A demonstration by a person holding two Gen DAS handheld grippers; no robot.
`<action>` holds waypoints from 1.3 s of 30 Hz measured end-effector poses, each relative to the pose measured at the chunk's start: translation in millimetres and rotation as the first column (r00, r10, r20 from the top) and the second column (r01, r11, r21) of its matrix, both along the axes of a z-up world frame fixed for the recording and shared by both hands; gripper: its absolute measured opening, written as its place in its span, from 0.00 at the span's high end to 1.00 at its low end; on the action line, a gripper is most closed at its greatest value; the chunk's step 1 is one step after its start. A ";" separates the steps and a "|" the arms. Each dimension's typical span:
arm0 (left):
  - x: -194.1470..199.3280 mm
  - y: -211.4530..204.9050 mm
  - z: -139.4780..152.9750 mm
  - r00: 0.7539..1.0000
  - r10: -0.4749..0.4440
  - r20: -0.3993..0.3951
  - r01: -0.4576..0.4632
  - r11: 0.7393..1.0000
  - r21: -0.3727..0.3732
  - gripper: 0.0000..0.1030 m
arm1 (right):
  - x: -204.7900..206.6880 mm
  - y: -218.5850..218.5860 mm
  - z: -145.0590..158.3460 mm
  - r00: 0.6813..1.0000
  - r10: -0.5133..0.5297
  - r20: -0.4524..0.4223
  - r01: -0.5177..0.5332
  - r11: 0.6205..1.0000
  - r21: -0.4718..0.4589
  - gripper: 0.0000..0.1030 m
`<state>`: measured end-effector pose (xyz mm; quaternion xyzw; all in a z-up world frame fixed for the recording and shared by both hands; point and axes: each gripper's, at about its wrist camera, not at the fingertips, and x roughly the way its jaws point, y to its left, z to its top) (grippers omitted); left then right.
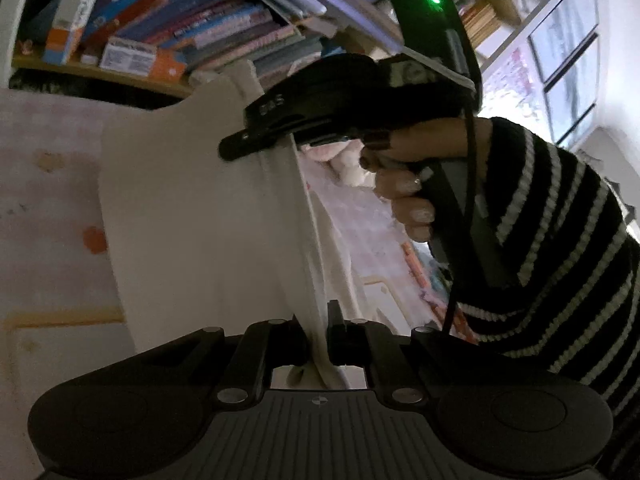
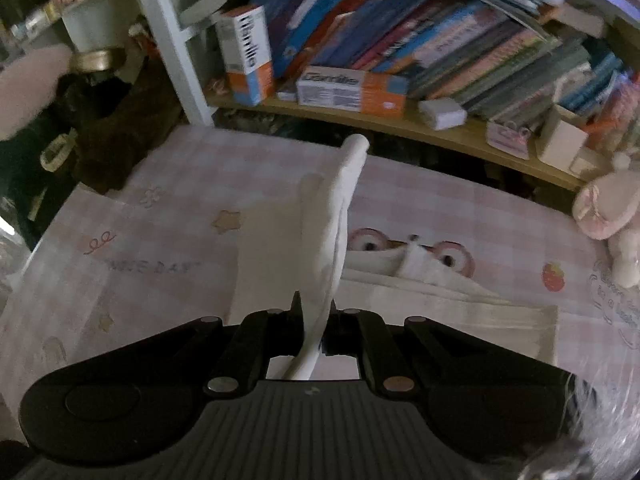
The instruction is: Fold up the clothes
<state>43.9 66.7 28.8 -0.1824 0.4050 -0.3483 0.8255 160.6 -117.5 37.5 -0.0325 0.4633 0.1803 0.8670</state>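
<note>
A white garment hangs lifted and stretched between both grippers above the table. In the left wrist view my left gripper is shut on its near edge, the cloth pinched between the fingers. Across from it the right gripper, held by a hand in a black-and-white striped sleeve, clamps the far edge. In the right wrist view my right gripper is shut on a bunched fold of the white garment, which rises away from the fingers in a narrow strip.
A pink checked tablecloth with cartoon prints covers the table. A folded pale cloth stack lies on it right of centre. A pink plush toy sits at the right edge. A bookshelf full of books and boxes runs behind.
</note>
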 end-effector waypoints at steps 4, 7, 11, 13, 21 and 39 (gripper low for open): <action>3.0 -50.8 0.5 1.000 0.015 -0.007 -0.015 0.999 0.038 0.92 | -7.7 -66.9 -10.7 0.999 0.017 0.030 -0.018 0.998 0.065 0.94; 5.7 -88.1 -1.2 1.000 0.018 -0.012 -0.017 0.998 0.065 0.92 | -8.9 -114.7 -24.1 1.000 0.006 0.023 -0.009 0.995 0.099 0.94; 10.1 -138.1 -18.5 1.000 -0.008 -0.028 0.012 0.988 0.154 0.92 | -6.9 -166.8 -52.2 0.999 -0.037 -0.020 0.039 0.989 0.142 0.93; 8.5 -159.8 -29.3 0.999 -0.021 -0.033 0.027 0.978 0.208 0.89 | -5.4 -187.0 -71.1 0.996 -0.070 -0.057 0.078 0.984 0.157 0.92; -3.2 -199.9 -50.7 0.999 -0.041 -0.005 0.040 0.923 0.383 0.85 | -3.6 -232.2 -111.6 0.959 -0.222 -0.175 0.265 0.922 0.284 0.78; -57.2 -219.4 -17.1 0.965 -0.215 0.152 0.127 0.886 0.446 0.51 | -2.0 -241.3 -76.2 0.981 -0.195 -0.005 0.191 0.950 0.246 0.78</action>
